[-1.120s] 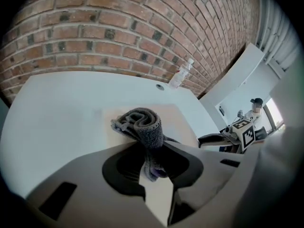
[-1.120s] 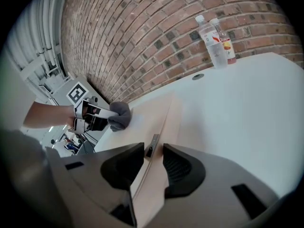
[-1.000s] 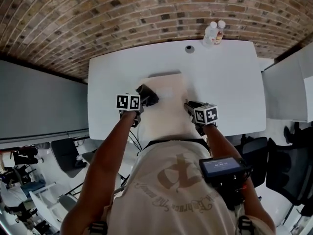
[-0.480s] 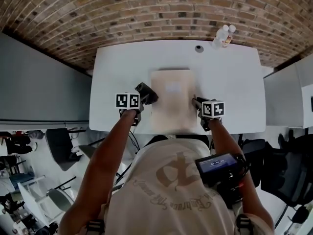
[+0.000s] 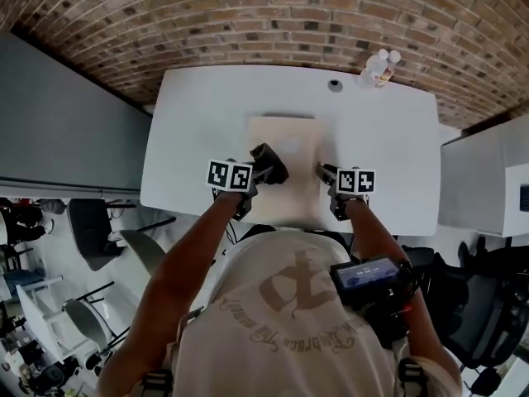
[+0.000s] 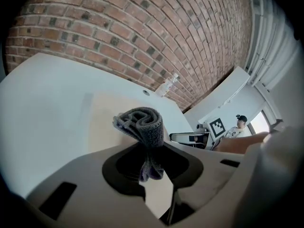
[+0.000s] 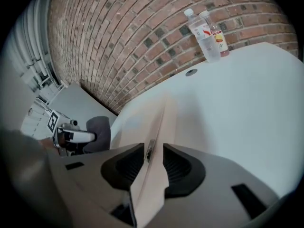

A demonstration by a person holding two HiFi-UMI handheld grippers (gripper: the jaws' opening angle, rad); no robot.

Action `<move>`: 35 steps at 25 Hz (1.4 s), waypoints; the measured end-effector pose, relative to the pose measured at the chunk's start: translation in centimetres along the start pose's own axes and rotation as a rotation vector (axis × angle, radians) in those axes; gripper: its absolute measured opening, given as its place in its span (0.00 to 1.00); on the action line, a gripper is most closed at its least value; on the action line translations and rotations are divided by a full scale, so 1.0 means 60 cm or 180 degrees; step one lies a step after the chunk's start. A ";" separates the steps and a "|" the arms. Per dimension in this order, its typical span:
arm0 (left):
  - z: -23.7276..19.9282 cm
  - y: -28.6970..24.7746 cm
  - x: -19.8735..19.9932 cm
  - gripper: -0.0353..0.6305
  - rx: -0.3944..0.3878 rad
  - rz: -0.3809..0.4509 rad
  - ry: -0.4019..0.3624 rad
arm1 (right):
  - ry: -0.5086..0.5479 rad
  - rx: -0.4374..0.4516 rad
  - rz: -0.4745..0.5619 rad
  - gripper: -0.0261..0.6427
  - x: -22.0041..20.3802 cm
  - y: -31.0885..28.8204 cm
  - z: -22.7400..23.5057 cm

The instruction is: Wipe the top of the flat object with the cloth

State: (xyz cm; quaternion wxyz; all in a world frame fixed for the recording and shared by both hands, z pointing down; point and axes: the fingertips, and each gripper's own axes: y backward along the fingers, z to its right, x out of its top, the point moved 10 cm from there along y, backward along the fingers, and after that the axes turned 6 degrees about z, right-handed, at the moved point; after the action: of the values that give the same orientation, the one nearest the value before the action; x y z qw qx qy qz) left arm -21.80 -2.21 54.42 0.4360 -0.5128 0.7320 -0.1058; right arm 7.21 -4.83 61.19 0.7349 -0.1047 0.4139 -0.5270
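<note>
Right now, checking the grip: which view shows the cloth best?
The left gripper view: the cloth is close up, pinched in the left gripper. The head view shows a small dark lump; the right gripper view, a grey patch.

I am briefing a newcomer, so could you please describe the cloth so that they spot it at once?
On the white table before the brick wall lies a pale flat board. Over its left part, the left gripper holds the cloth between its jaws. It is a dark grey rolled bundle, the only soft, dark thing there.

Two bottles (image 5: 377, 66) stand together at the white table's (image 5: 198, 139) far edge
</note>
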 end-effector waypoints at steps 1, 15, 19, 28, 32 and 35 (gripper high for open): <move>0.013 -0.013 -0.003 0.21 -0.0009 -0.0033 0.0001 | -0.0031 0.0039 0.0013 0.24 0.010 0.003 0.007; 0.138 -0.178 0.000 0.21 -0.0375 -0.0527 -0.0443 | 0.0040 0.0502 -0.0201 0.25 0.127 -0.076 0.049; 0.128 -0.200 -0.002 0.21 -0.0317 -0.0665 -0.0440 | 0.0146 0.0448 -0.0274 0.25 0.129 -0.087 0.051; 0.108 -0.211 -0.004 0.21 -0.0204 -0.0773 -0.0330 | 0.0258 0.0371 -0.0385 0.27 0.126 -0.094 0.050; 0.091 -0.191 -0.002 0.21 -0.0083 -0.0771 -0.0265 | 0.0291 0.0365 -0.0388 0.28 0.127 -0.095 0.051; 0.066 -0.165 -0.004 0.21 0.0003 -0.0734 -0.0203 | 0.0334 0.0345 -0.0385 0.28 0.126 -0.095 0.052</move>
State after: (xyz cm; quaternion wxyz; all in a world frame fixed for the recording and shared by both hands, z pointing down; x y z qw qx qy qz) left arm -12.31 -5.33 58.15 0.4443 -0.5965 0.6538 -0.1392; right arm 6.29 -14.63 62.75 0.6836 -0.0619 0.4155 -0.5968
